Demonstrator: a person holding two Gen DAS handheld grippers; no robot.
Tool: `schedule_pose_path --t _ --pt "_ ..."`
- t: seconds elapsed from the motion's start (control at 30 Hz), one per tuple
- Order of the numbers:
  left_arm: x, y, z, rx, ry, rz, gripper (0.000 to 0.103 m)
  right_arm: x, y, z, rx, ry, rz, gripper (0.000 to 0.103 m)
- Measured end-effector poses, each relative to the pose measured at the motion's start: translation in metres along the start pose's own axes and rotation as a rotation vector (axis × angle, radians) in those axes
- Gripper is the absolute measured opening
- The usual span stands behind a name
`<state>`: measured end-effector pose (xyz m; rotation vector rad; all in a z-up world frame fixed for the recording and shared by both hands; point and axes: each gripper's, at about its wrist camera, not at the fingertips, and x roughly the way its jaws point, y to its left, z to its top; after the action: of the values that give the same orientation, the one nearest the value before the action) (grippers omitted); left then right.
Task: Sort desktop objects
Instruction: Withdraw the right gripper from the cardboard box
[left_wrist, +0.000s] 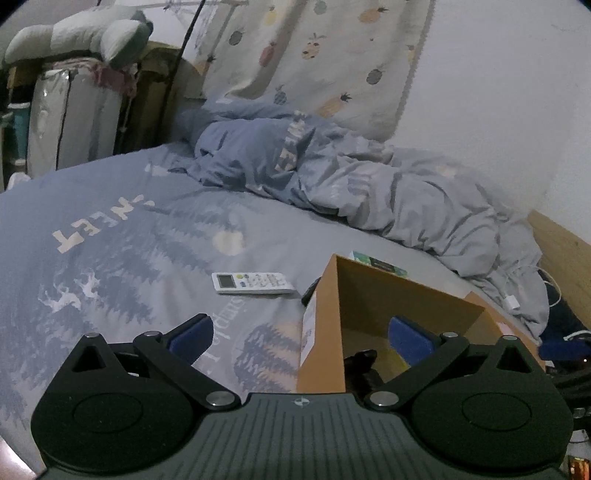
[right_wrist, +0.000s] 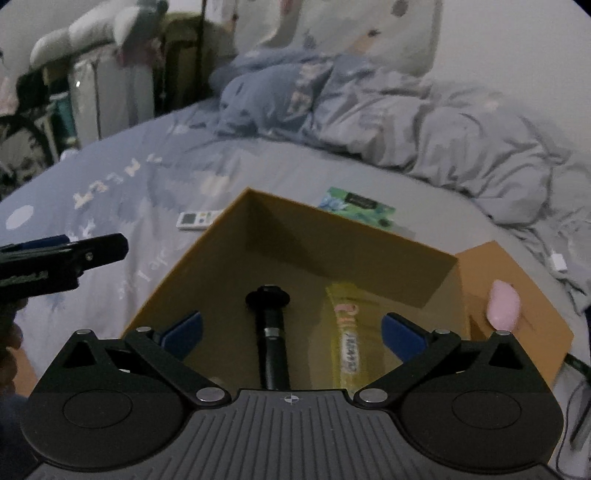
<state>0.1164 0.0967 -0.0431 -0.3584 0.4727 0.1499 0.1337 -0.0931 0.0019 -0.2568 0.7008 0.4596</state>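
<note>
An open brown cardboard box (right_wrist: 369, 236) stands on the bed (right_wrist: 184, 177) as the collecting bin; a black rod-shaped gadget (right_wrist: 271, 332) and a yellow snack packet (right_wrist: 347, 332) lie inside. The white remote control (left_wrist: 253, 283) and green printed packet (right_wrist: 356, 206) lie outside, unsorted. The right tool (right_wrist: 291, 332), above the box, is spread wide and empty; the left tool (left_wrist: 301, 334) likewise.

1. Cardboard box (right_wrist: 258, 236) sits open on the bed (right_wrist: 122, 177).
2. In the box: a stick-shaped tool (right_wrist: 271, 332) left, a long packet (right_wrist: 347, 332) just right of it, apart.
3. Remote (left_wrist: 253, 283) lies on the bed, left of the box's far corner.
4. Flat pack (right_wrist: 356, 206) lies behind the box's far wall.
5. Box flap (right_wrist: 517, 295) spreads right; a rounded object (right_wrist: 503, 304) rests on it.
6. Rumpled duvet (left_wrist: 369, 177) heaped behind, toward the wall.
7. Right gripper (right_wrist: 291, 332) hangs above the box; left gripper (right_wrist: 74, 251) to the box's left.
</note>
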Motion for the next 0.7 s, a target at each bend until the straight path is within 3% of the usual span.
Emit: schedule_pose_path --t 0.47,0.7 --pt "-0.016 -0.028 -0.01 0.099 -0.014 -0.102 0.103 -0.065 -0.051 -0.064 0.179 -0.193 -0.096 0.103" --pt "-0.028 -0.057 -0.021 0.155 0.004 -0.23 0.103 -0.087 -0.082 -0.092 0.189 -0.266 -0.134 0.103"
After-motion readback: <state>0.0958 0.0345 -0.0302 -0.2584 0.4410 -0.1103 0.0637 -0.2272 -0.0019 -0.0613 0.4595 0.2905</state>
